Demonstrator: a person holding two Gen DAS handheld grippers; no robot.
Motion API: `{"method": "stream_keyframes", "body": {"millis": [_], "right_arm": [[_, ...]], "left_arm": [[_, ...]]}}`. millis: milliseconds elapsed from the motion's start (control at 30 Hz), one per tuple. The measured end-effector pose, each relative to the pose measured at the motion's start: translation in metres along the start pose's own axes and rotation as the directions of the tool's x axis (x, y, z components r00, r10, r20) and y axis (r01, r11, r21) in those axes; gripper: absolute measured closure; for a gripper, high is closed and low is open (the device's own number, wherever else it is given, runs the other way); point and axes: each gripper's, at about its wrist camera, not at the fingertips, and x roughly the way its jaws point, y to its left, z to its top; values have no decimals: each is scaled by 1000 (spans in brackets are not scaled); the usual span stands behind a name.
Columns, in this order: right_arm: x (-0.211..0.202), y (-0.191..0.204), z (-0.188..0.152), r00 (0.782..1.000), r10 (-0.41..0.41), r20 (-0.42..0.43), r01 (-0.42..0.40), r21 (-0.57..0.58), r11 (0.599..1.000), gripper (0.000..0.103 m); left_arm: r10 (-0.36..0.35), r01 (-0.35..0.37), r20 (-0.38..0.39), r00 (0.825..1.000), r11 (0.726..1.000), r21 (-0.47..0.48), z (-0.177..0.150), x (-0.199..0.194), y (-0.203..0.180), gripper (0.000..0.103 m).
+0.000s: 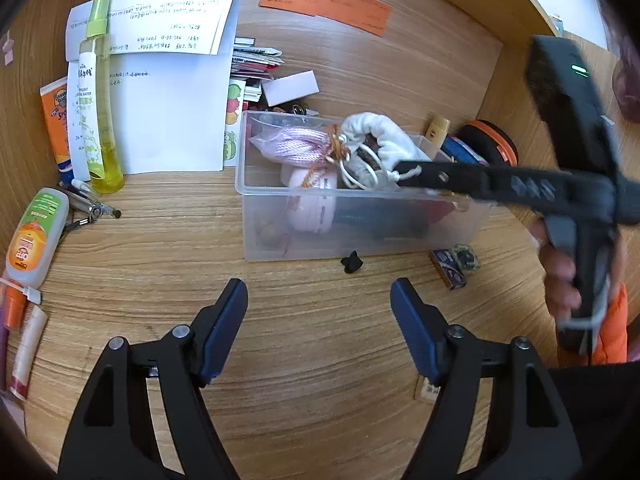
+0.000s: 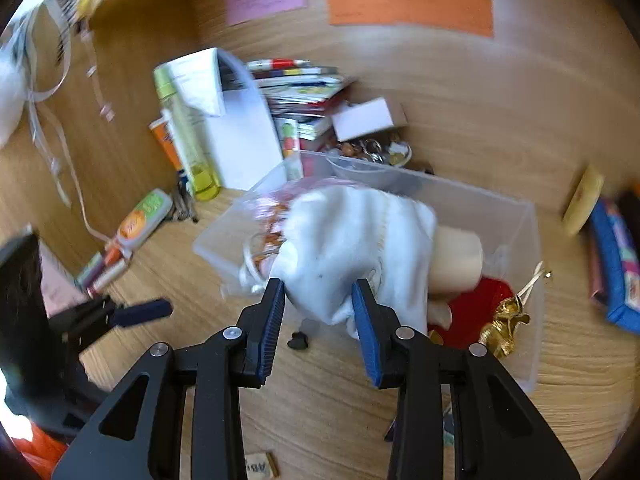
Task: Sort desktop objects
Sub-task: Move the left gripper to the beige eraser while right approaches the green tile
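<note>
A clear plastic bin (image 1: pixel 280 220) stands on the wooden desk and holds a pink cord bundle (image 1: pixel 292 144), a pink round thing and other items. My right gripper (image 2: pixel 318 292) is shut on a white drawstring pouch (image 2: pixel 352 240) and holds it over the bin (image 2: pixel 520 240); the pouch also shows in the left wrist view (image 1: pixel 380 136), with the right gripper (image 1: pixel 404 172) reaching in from the right. My left gripper (image 1: pixel 318 292) is open and empty, above bare desk in front of the bin.
A yellow-green spray bottle (image 1: pixel 96 112), an orange sunscreen tube (image 1: pixel 56 120), a green-orange bottle (image 1: pixel 36 236), pens and white papers (image 1: pixel 168 80) lie at the left. A small black piece (image 1: pixel 351 262) and a small packet (image 1: pixel 452 268) lie in front of the bin. An orange-rimmed round thing (image 1: pixel 492 140) is behind it on the right.
</note>
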Motion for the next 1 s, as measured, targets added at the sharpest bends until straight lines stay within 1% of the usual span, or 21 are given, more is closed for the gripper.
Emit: {"method": "stream_keyframes", "body": {"millis": [33,100,133,200,300,400,433,467,500,533,567,633,700,733,767,833,933,1000], "right_arm": [[6,-10,3,1000,11,-20,-11,35,999,71],[17,-20,7,999,-11,-45,13,64,998,71],[25,-26,8,998,-2,-62,7,80,997,71],[26,-28,8,998,17,-60,-11,95,995,71],[20,-22,7,999,-7,-54,10,74,997,71],[5,-13,3,999,-41,-23,42,33,999,71],[-2,-12,1,999,-51,-4,51,25,998,69],[-9,-12,-1,998,-61,17,61,20,998,60],[-17,-12,-3,997,-72,41,71,20,997,54],[-27,-12,-5,993,-94,73,92,21,995,41],[-37,-11,-9,987,-120,109,118,20,993,34],[-56,-10,-17,975,-151,164,152,9,988,31],[-69,-11,-26,969,-165,185,167,4,986,30],[-75,-12,-29,966,-174,191,176,5,984,28],[-79,-13,-34,963,-183,196,185,7,983,23],[-86,-17,-45,956,-210,205,211,19,977,20],[-87,-25,-59,953,-242,185,238,43,970,20],[-85,-32,-67,956,-244,163,237,63,969,20]], "left_arm": [[-1,1,-3,1000,1000,2,-1,0,0,29],[-3,3,-9,1000,1000,1,-2,1,-1,29],[-8,8,-16,1000,1000,1,-4,2,-2,29],[-14,14,-27,1000,1000,7,-6,3,-6,29],[-22,23,-44,999,999,29,-11,5,-15,29],[-29,32,-62,998,998,53,-15,7,-26,29],[-27,32,-71,997,998,62,-17,8,-30,29],[-26,31,-79,997,997,69,-18,9,-33,29],[-26,33,-88,996,996,77,-20,10,-37,29],[-28,35,-93,995,996,83,-21,10,-40,29],[-29,38,-98,995,995,89,-22,10,-44,29],[-29,40,-105,994,994,102,-24,10,-50,29],[-31,43,-113,993,993,110,-27,10,-57,29],[-31,44,-117,993,993,113,-29,11,-59,29],[-31,45,-121,992,992,117,-30,11,-62,29],[-28,44,-126,992,991,125,-34,11,-68,29],[-25,43,-132,991,990,138,-40,11,-77,29],[-22,42,-137,990,989,142,-43,11,-80,29]]}}
